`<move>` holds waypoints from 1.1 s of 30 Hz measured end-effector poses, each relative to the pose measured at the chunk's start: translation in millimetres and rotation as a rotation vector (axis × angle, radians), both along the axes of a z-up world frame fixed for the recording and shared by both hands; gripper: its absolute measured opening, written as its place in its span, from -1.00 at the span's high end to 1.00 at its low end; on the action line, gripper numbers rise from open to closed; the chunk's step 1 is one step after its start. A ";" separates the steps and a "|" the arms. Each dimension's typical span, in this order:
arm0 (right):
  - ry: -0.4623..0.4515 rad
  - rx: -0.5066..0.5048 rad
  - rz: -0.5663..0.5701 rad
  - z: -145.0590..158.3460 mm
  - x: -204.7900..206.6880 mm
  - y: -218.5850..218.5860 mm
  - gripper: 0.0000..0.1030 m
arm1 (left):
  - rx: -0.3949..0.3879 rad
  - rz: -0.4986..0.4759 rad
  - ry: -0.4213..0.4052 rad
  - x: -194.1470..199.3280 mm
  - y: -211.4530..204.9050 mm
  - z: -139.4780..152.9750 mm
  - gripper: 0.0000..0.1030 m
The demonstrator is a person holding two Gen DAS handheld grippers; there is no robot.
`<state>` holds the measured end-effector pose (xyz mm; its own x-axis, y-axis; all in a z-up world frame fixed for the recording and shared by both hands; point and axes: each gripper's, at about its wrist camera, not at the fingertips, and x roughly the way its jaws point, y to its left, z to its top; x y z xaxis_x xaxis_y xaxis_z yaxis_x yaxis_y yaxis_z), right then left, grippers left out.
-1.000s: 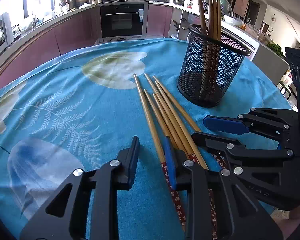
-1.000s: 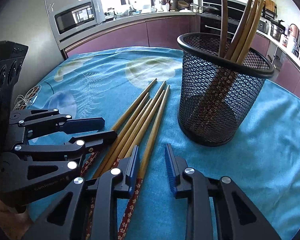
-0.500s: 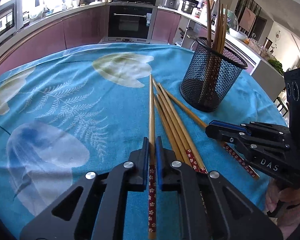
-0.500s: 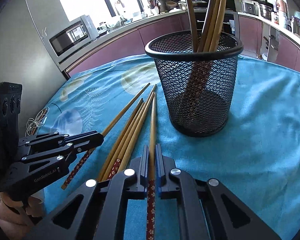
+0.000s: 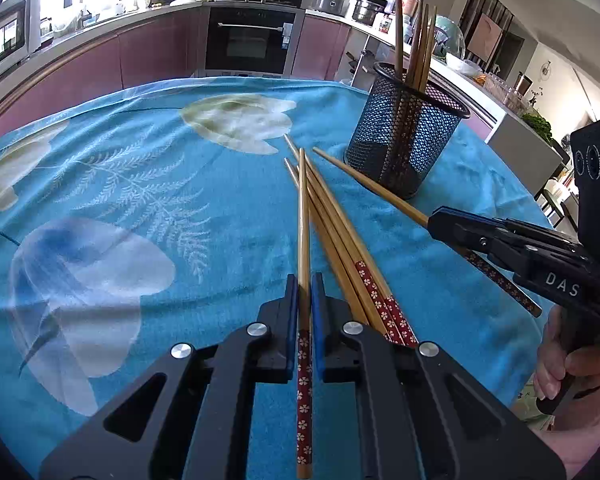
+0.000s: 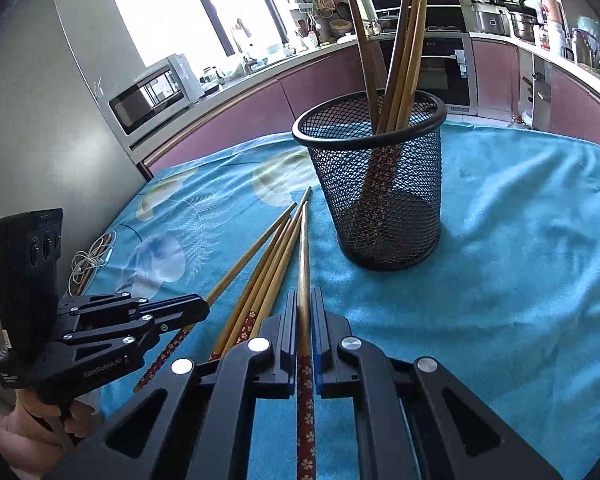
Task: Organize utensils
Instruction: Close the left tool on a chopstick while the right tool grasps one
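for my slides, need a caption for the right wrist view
Right gripper shut on a wooden chopstick beside a black mesh holder on blue cloth.

A: Surface?
B: Table under a turquoise cloth with pale flower and fern print (image 5: pixel 148 184), a bit rumpled on the right.
A: What's on it?
B: Round black wire-mesh holder (image 6: pixel 374 184), upright, toward the far right. Just beside it, a loose bunch of bamboo chopsticks with red flowered ends (image 5: pixel 340 240), lying flat, tips fanned toward the holder.
A: Touching it?
B: Can't tell.
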<state>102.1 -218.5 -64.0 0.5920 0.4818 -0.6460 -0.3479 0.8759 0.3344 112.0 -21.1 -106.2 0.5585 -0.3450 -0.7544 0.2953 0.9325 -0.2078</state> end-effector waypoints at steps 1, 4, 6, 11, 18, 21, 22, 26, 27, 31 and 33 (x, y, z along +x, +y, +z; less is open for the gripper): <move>-0.005 0.001 0.008 1.2 -1.5 -0.1 0.89 | 0.001 0.000 0.001 0.1 -0.1 -0.4 0.85; 0.008 0.003 0.036 -0.5 -2.2 4.3 0.89 | 0.003 -0.005 0.005 0.0 -1.1 -1.5 0.85; 0.026 -0.009 0.060 -4.8 -0.3 9.6 0.89 | 0.008 -0.011 0.010 -0.1 -2.0 -2.4 0.85; 0.068 -0.053 0.084 -16.4 5.7 18.9 0.89 | 0.030 -0.020 0.013 3.1 -2.9 -3.9 0.69; 0.084 -0.122 0.090 -22.0 17.6 30.9 0.81 | 0.059 -0.037 0.015 17.7 -6.8 -4.2 0.62; 0.068 -0.176 0.103 -21.1 21.6 40.4 0.79 | 0.078 -0.047 0.012 22.8 -11.1 -4.4 0.62; 0.061 -0.192 0.106 -20.8 22.4 43.0 0.79 | 0.086 -0.049 0.011 24.9 -12.7 -4.2 0.62; 0.059 -0.188 0.106 -20.2 25.0 43.3 0.88 | 0.107 -0.026 0.005 30.4 -16.9 -4.4 0.82; 0.057 -0.178 0.105 -19.7 24.4 41.3 0.89 | 0.100 -0.021 0.006 30.6 -16.5 -3.9 0.83; 0.025 -0.136 0.109 -9.4 17.6 32.2 0.89 | 0.064 -0.014 -0.002 27.7 -13.6 1.5 0.85; 0.004 -0.122 0.109 -1.4 13.5 26.9 0.89 | 0.042 -0.019 -0.010 24.7 -11.4 6.6 0.85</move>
<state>115.6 -191.6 -65.5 0.5382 0.4606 -0.7059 -0.4417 0.8674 0.2292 136.6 -32.5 -99.6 0.5594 -0.3243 -0.7628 0.3153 0.9343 -0.1660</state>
